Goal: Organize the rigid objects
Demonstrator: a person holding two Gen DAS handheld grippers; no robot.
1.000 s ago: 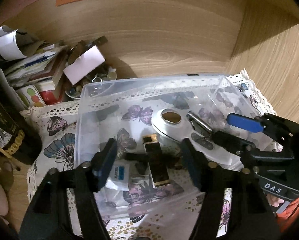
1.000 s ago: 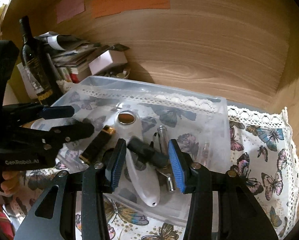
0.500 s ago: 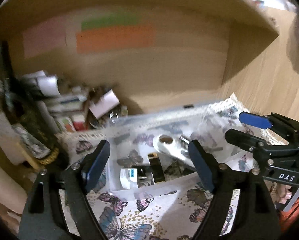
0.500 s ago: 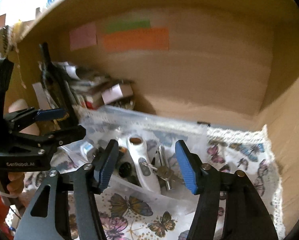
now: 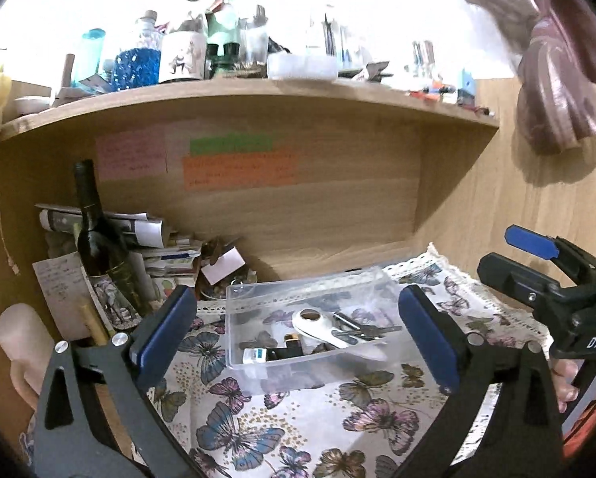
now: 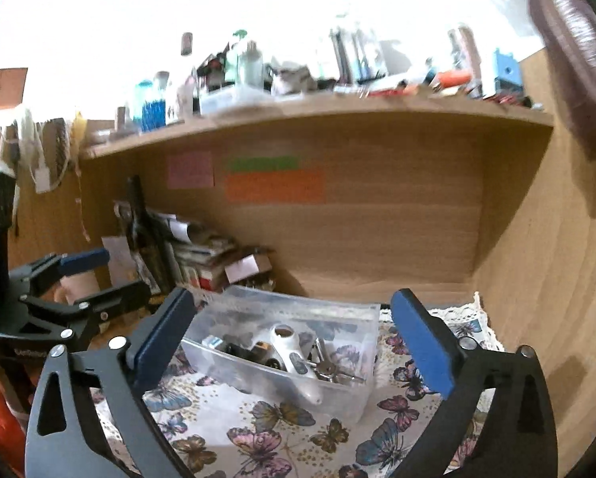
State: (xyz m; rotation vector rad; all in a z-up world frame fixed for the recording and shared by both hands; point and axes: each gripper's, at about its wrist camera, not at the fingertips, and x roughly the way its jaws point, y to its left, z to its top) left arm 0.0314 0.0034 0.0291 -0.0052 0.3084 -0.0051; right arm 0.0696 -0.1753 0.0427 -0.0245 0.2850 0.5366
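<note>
While both tools hang above butterfly cloth (image 5: 258,430), clear bin (image 5: 258,374) sits mid-surface, near back wall. Left tool (image 5: 298,342) spread wide, gripping nothing. Right tool (image 6: 294,346) equally wide, nothing held. Inside bin: white handheld device (image 6: 294,358), keys (image 6: 330,366), small dark items. Wine bottle (image 5: 95,235) and paper stack (image 5: 154,239) at back left corner.

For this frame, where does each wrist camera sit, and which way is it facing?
Left wrist: behind the open left gripper, facing the clear bin in the wooden alcove; the right gripper shows at right.
Right wrist: behind the open right gripper, facing the same bin from farther right; the left gripper shows at left.
Shared: bin, butterfly cloth, orange note.
</note>
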